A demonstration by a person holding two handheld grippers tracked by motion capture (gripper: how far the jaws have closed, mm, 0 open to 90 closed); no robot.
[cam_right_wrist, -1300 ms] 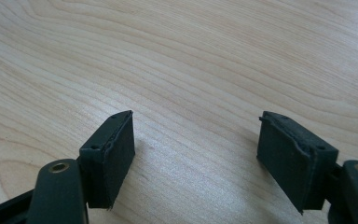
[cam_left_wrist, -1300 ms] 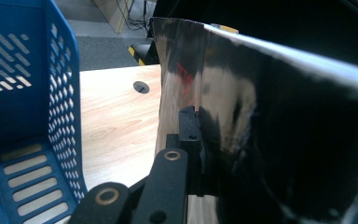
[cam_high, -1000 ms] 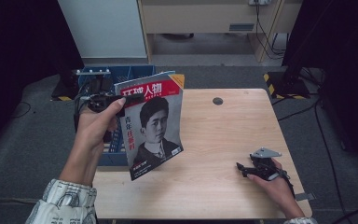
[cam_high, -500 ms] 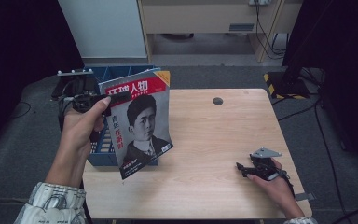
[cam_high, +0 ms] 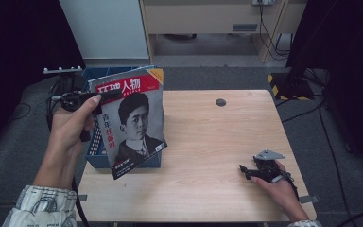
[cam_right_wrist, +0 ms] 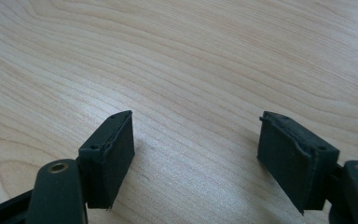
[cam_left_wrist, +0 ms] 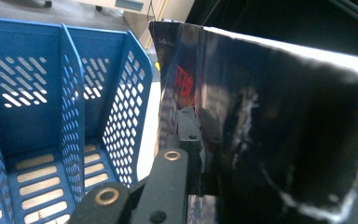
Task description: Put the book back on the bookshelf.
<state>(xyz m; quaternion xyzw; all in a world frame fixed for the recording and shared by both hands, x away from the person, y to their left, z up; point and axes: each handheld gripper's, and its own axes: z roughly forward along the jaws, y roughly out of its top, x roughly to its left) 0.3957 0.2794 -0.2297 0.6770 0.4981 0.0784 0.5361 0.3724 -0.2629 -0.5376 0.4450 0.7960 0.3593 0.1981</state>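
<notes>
The left tool [cam_high: 105,96] is gripping a magazine [cam_high: 132,120] by its top edge, jaws pressed together on the cover, and is holding it up in the air over the left end of the tabletop [cam_high: 208,142]. The magazine is hanging nearly upright, tilting a little, its cover with a red title band and a black-and-white portrait facing the high camera. Its lower corner is hanging in front of a blue rack [cam_high: 94,151] that is sitting at the tabletop's left edge; whether the two are touching cannot be told from above. In the left tool's view the glossy dark cover [cam_left_wrist: 270,130] is filling the right side, pinched at one black jaw, while the rack [cam_left_wrist: 65,116] is standing just beside it with its perforated dividers and open compartments, nothing lying in the ones visible.

The right tool [cam_high: 248,171] is lying low on the tabletop near the right front corner, well apart from the magazine. Its jaws are standing apart with nothing between them, bare wood [cam_right_wrist: 191,70] showing in the gap.
</notes>
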